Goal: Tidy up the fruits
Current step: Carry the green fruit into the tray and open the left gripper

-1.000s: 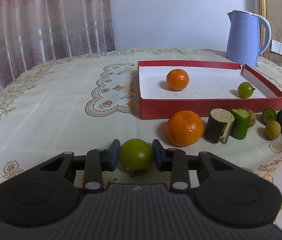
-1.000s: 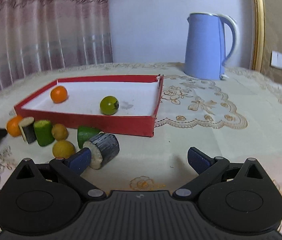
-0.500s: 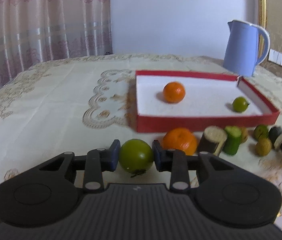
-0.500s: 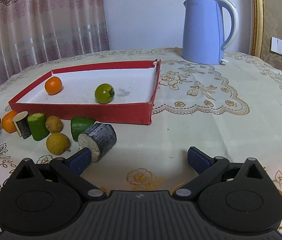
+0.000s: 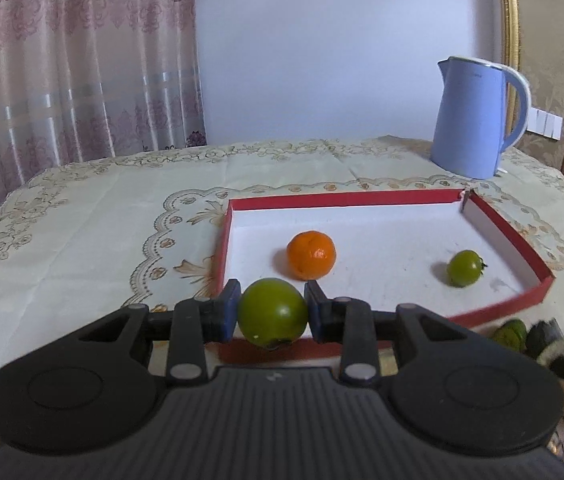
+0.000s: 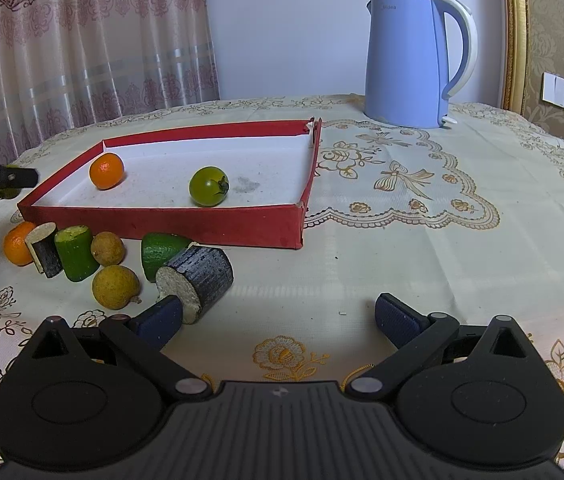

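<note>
Left hand-held gripper [image 5: 272, 312]: clenched on a green tomato [image 5: 272, 311], held above the near wall of the red tray [image 5: 514, 236]. Right hand-held gripper [image 6: 278, 316]: released, spread wide, nothing between its pads, low over the table [image 6: 422, 248]. Tray contents: one orange [image 5: 311, 255], one small green tomato [image 5: 464, 268]. Near the tray's front wall: a second orange [image 6: 18, 243], cut vegetable pieces [image 6: 196, 278], two brown round fruits [image 6: 115, 287]. Far right: blue kettle [image 6: 410, 60].
</note>
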A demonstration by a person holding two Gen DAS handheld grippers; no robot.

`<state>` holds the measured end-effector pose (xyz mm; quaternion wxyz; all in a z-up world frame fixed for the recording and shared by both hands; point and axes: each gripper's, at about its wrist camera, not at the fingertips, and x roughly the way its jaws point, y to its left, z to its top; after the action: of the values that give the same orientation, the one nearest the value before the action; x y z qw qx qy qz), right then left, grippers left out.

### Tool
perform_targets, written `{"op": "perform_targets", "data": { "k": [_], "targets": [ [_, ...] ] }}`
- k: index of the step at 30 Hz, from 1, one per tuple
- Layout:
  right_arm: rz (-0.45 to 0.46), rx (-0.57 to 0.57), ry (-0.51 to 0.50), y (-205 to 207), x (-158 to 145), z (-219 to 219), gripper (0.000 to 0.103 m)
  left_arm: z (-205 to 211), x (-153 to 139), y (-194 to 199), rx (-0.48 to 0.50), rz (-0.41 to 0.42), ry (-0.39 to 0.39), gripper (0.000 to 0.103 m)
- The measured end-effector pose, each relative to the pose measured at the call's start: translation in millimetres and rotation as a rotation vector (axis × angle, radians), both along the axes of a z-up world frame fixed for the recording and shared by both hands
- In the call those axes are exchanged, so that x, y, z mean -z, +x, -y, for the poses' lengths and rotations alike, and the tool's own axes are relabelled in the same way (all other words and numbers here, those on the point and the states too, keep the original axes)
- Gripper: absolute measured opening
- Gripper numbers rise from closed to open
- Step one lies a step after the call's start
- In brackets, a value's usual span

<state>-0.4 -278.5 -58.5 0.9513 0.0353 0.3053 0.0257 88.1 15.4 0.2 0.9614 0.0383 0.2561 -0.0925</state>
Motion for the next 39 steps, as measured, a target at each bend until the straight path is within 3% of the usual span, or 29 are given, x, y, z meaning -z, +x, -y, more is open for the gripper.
{"op": "perform_targets", "data": {
  "k": [12,24,31,35,39],
  "targets": [
    [-0.001,0.000,0.000,0.1,0.2,0.1,0.103,25.3,21.8,58.4,-0.061,-0.074,0.038,0.031],
    [-0.002,0.000,0.000,0.4,-0.3,0.4,0.103,29.0,30.0,63.4,-0.066,-0.092,0.060,0.032],
    [-0.004,0.000,-0.003,0.5,2.0,0.5,0.103,23.7,22.1,44.5,-0.090,-0.029,0.073,0.066],
    [-0.004,0.000,-0.005,0.4,2.2,0.2,0.103,13.5,14.0,26.5,-0.119,0.011,0.078,0.073],
    [-0.005,0.000,-0.005,-0.1,2.8,-0.1,0.103,-2.8,6.8,3.5,-0.130,0.012,0.017,0.079]
  ]
}}
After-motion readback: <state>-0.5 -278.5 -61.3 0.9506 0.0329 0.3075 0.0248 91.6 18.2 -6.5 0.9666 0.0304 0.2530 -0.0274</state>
